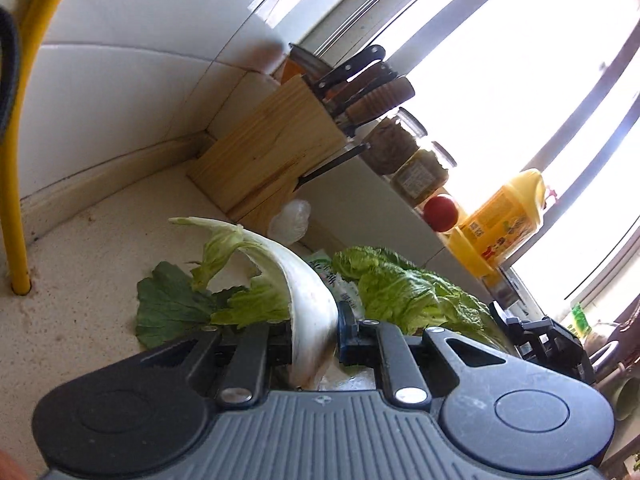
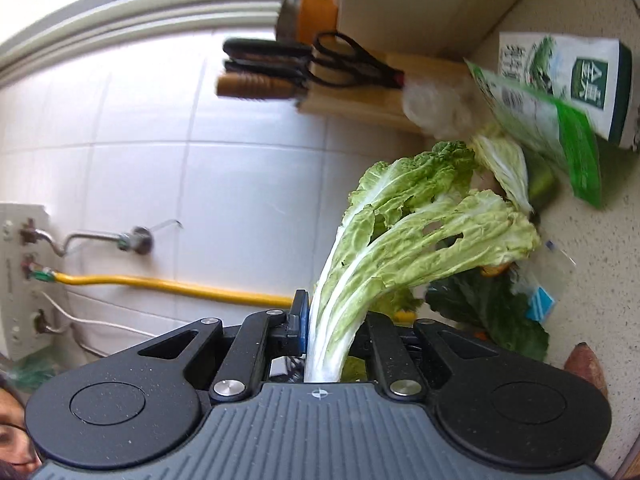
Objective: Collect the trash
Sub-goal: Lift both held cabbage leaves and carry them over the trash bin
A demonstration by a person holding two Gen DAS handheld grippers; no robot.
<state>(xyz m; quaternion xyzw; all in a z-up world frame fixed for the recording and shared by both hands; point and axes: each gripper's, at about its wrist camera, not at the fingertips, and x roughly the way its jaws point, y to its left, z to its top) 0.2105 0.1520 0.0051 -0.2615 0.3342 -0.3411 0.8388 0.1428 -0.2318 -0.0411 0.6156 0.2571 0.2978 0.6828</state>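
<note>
Gripping a white cabbage stalk (image 1: 310,312), the left tool (image 1: 314,330) has its fingers closed on the thick rib, whose pale green tip curls up and leftward above the surface (image 1: 80,280). Just beyond lie a dark leaf (image 1: 168,308) on the left and a crinkled light green leaf (image 1: 400,288) on the right, with a printed wrapper (image 1: 336,280) between them. Farther off a crumpled plastic bag (image 1: 290,220) sits by the knife block (image 1: 268,152) in the corner.

The right tool (image 2: 328,328) is clamped on a bunch of cabbage leaves (image 2: 400,232) by their white stems, the leaves fanning out rightward. Past them a green packet (image 2: 552,120) appears blurred, possibly off the surface.
</note>
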